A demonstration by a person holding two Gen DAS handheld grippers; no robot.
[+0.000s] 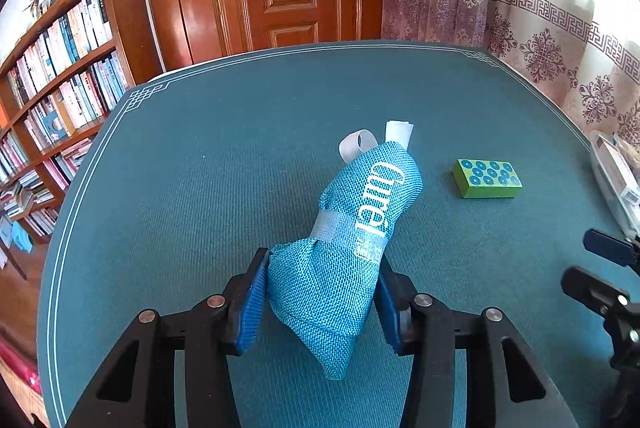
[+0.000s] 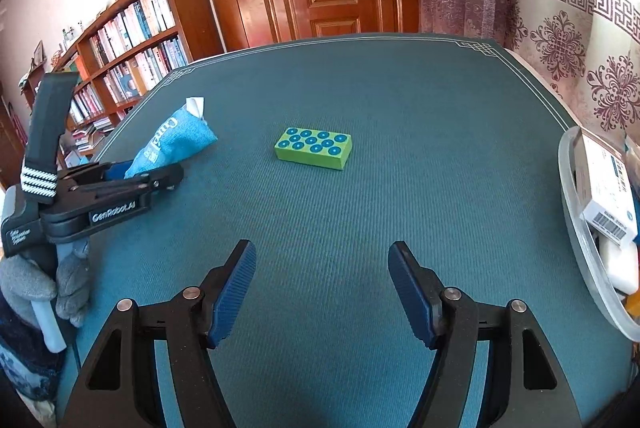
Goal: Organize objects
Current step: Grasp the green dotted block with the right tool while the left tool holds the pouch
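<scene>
Our left tool (image 1: 322, 304) grips the blue mesh pouch (image 1: 352, 236) between its pads, the pouch's far end pointing away over the teal counter (image 1: 200, 187). Our right tool (image 2: 322, 292) stands half open with nothing between its pads — the green block with blue dots (image 2: 313, 147) lies ahead of it, well apart. To that tool's right a clear bin (image 2: 576, 228) holds boxes, though its contents are cut off at the edge — hard to tell more.

Clear bin (image 2: 576, 228) cut off at right edge, box label (image 2: 610, 226) text too small
</scene>
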